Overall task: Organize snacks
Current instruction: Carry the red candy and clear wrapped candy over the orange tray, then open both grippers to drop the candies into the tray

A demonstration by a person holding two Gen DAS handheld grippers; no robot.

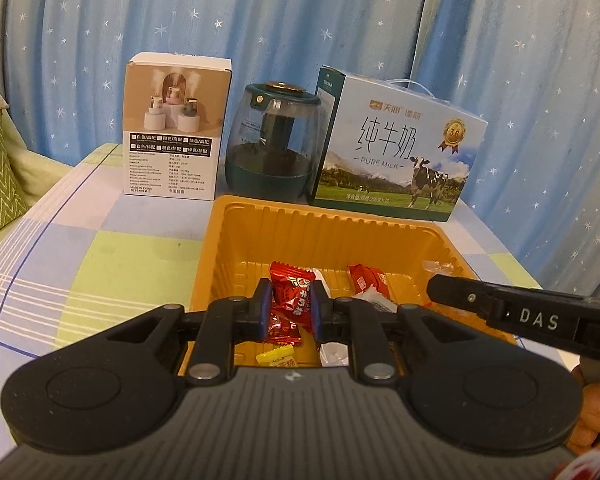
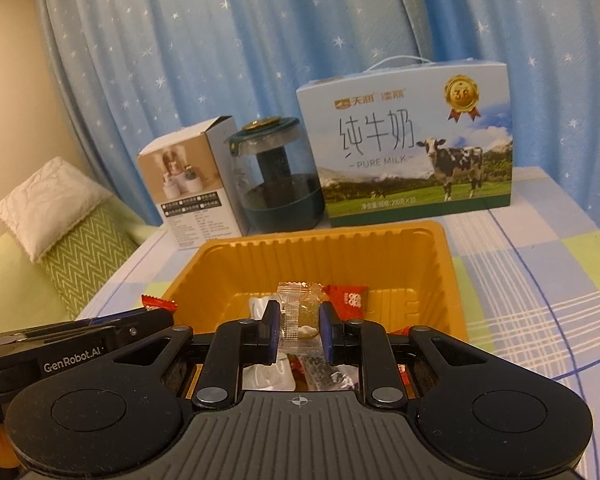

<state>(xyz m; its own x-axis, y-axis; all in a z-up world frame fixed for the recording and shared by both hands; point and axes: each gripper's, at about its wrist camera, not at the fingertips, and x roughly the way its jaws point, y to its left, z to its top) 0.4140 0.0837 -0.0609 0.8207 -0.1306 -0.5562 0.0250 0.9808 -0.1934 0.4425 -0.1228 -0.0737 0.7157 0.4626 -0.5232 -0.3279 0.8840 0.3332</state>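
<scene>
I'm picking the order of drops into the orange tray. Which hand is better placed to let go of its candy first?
Probably the left. The left gripper holds its red candy over the orange tray interior. The right gripper holds a clear-wrapped candy nearer the tray's front edge. The difference is slight.

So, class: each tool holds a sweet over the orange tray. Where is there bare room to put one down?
The tray's far half, below its ribbed back wall, is bare. Its near half is crowded with wrapped sweets. The checked tablecloth left of the tray and right of it is also free. Behind the tray, the white box, dark jar and milk carton stand close together.
</scene>
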